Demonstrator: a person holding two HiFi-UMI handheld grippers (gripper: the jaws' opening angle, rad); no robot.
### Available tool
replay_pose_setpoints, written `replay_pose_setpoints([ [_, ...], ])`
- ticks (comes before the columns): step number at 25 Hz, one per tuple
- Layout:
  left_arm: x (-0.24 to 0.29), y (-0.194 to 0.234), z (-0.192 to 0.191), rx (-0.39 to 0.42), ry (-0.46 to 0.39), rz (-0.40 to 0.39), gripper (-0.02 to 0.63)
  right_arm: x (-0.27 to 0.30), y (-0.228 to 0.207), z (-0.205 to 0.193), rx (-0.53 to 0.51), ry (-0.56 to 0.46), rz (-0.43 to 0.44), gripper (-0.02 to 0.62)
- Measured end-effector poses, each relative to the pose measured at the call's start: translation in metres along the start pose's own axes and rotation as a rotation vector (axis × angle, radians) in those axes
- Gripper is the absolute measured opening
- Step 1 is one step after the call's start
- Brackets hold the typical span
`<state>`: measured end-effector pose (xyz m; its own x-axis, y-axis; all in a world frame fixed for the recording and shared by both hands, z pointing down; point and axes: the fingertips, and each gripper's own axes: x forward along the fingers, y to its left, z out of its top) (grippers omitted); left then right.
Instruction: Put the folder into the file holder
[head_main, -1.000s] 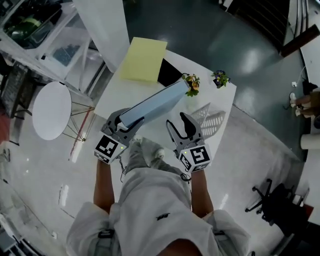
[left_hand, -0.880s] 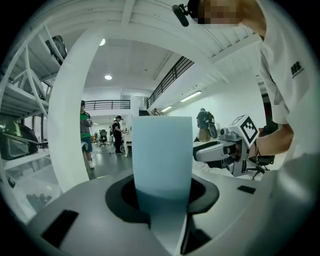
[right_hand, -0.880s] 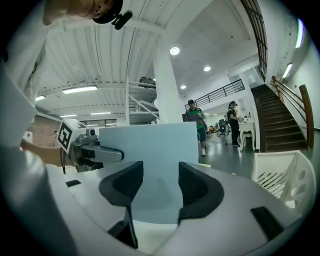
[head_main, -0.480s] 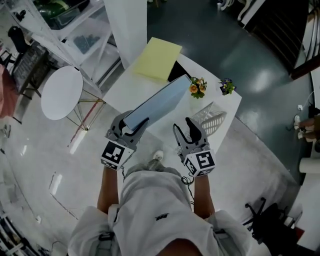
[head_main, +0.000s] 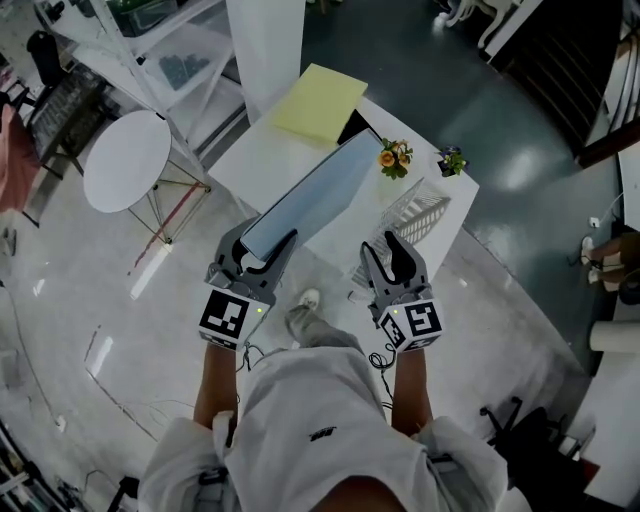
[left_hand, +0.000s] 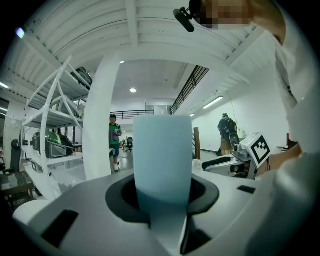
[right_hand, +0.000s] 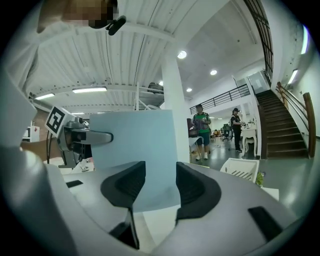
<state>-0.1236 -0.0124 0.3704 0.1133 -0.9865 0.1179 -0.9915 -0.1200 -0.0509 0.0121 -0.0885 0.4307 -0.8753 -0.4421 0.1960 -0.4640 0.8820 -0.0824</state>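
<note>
The folder (head_main: 305, 200) is clamped in the jaws of the left gripper (head_main: 265, 245), not yet put in the file holder (head_main: 415, 215) (jaws of the right gripper (head_main: 382, 250) apart, empty, just closing).

Overhead head view; level gripper views (folder (head_main: 310, 195) shared)

No legible text, numbers or brands. Coded black-and-white squares on left marker cube (head_main: 226, 318) and right marker cube (head_main: 418, 324). Small mark on shorts (head_main: 300, 400): too small to read.
</note>
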Motion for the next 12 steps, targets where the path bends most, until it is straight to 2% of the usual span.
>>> replay_pose_setpoints([
  [12,-0.084,-0.088,0.036,-0.024,-0.070,0.077,0.163,-0.116,0.023,-0.005,-0.066,-0.004,-0.041,0.179],
])
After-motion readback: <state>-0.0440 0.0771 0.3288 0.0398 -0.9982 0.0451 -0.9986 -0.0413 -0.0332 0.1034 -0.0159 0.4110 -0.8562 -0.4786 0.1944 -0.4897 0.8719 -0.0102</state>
